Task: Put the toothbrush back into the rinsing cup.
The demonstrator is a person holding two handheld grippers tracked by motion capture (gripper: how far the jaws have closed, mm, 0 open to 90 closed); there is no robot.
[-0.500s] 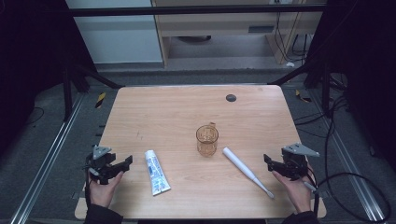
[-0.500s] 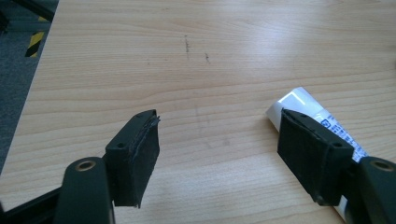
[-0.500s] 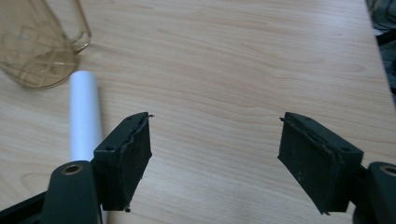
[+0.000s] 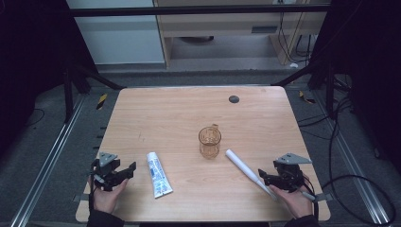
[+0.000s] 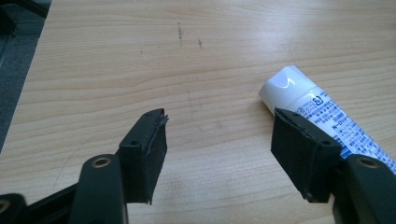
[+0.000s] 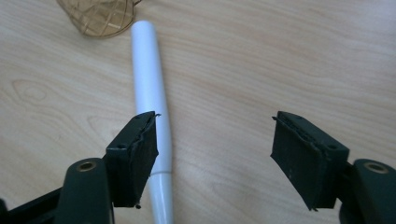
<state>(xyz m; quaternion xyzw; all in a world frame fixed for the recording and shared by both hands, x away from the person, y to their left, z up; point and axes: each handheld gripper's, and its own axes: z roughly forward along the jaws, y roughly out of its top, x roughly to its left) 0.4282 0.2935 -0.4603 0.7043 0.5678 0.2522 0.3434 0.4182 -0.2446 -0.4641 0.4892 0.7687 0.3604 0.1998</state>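
While left claw gapes | tube lies beside (untouched); right claw flanks toothbrush

Cut off by picture edges: toothpaste tube behind a jaw at right, amber cup at the top, white toothbrush handle at the bottom; tube print unreadable.
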